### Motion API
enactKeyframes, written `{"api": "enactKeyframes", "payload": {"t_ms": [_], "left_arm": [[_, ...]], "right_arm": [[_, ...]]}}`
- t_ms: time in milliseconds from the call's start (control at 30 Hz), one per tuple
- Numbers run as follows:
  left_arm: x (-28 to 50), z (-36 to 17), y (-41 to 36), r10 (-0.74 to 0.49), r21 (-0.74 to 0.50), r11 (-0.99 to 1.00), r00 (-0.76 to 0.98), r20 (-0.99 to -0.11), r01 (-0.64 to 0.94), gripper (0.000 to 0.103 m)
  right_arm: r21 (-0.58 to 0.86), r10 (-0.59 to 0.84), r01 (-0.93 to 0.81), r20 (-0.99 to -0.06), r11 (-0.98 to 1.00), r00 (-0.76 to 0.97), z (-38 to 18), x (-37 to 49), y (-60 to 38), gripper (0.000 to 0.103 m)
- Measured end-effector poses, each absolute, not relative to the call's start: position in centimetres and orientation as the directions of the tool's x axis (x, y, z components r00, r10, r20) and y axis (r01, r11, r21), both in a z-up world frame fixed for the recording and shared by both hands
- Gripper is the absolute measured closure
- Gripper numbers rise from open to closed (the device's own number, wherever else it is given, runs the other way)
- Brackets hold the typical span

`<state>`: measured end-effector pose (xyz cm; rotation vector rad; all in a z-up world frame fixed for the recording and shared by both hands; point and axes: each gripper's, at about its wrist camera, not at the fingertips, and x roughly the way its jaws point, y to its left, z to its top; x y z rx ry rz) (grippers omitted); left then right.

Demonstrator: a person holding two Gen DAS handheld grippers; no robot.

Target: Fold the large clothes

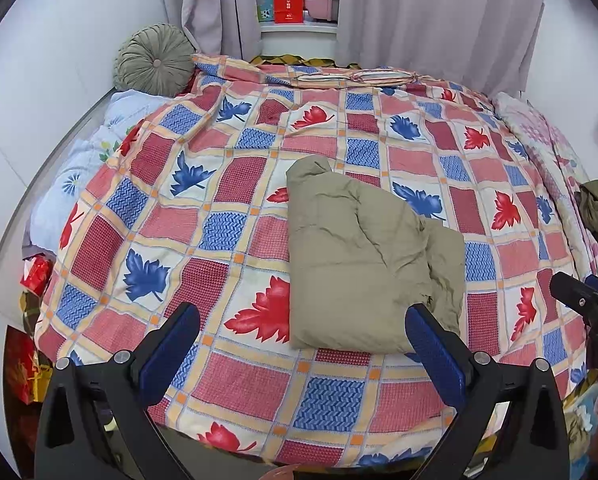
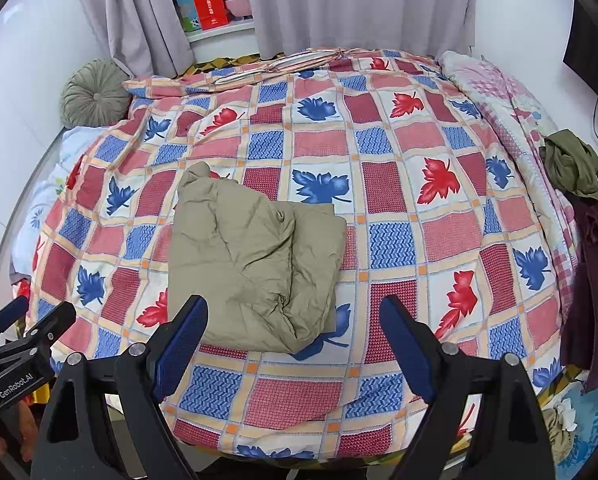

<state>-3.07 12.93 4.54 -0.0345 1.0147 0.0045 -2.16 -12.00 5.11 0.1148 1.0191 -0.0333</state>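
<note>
The left gripper [image 1: 302, 328] sits closest in its own view, its blue-padded jaws spread wide with nothing between them, raised above the near edge of the bed [image 1: 235, 384]. One pad overlaps the near right corner of the garment [image 1: 363, 256] in the picture; whether it touches, I cannot tell. The right gripper [image 2: 294, 322] is likewise spread and empty, held over the same near edge, with the garment's lower end showing between its pads.

The garment, a khaki-green piece, lies folded into a thick, roughly rectangular bundle on the checked leaf-print quilt [image 1: 203, 184], near the front middle of the bed. A narrower layer sticks out along its right side.

At the far end, between grey curtains [image 2: 359, 4], a white shelf [image 2: 219, 34] holds a red box [image 2: 209, 0], a teal box and something pink behind them. A round green cushion [image 1: 155, 60] leans against the wall in the far left corner. On the right edge of the bed lies a loose heap of clothes [image 2: 571, 160], olive on top and dark maroon below. On the floor at the left, red and gold packets [image 1: 35, 276] are partly visible.
</note>
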Motion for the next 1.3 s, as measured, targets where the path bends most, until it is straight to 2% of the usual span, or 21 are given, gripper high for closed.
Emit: {"api": "enactKeyframes", "payload": {"t_ms": [1300], "left_arm": [[-2.86,4.57,12.96,-0.013,-0.028,0.999,0.524,-0.851,-0.021,0.0]], "right_arm": [[0.08,0.03,0.075,-0.854,0.994,0.52,5.24,-1.71,-12.32,0.014]]}}
